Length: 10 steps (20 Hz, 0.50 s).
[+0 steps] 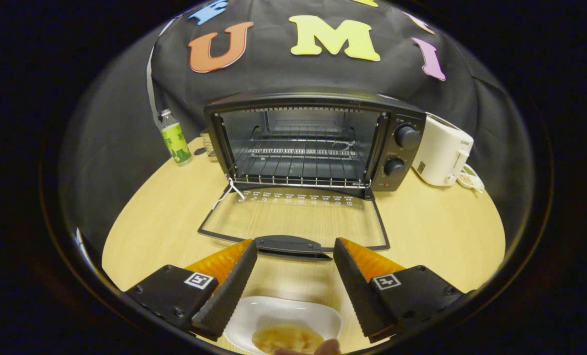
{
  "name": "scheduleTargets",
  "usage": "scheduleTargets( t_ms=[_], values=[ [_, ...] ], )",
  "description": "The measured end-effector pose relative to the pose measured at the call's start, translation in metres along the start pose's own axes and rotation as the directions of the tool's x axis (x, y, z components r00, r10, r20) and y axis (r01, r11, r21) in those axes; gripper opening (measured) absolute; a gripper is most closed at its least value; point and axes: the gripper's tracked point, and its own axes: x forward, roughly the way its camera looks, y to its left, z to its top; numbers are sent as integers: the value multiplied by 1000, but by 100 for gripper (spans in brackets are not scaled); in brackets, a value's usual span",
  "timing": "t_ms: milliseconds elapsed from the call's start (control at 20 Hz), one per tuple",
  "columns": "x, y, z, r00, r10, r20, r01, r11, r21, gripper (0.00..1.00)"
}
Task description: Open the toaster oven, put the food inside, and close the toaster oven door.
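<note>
claw [293, 256] spread wide, gripping nothing, hovering over a white dish [283, 315] of pale food [287, 338] lying between its fingers on the tabletop [431, 231]. beyond them, the toaster oven [313, 143] gapes, glass door [296, 219] folded flat.

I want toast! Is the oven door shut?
No, the oven door lies flat open on the table, beyond the open gripper.

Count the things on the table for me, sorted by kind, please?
Appliances: 2, the open toaster oven and a white appliance.
Bottles: 1, the bottle.
Dishes: 1, the white dish of food, between the open gripper fingers.
Total: 4
</note>
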Motion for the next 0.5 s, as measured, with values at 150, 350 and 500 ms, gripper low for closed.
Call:
scheduleTargets(
  t_ms=[150,350,500],
  values=[
    [-35,5,16,993,27,115,-24,999,-24,100],
    [-91,2,22,957,20,290,-10,999,-37,100],
    [-120,5,9,925,31,378,-22,999,-29,100]
  ],
)
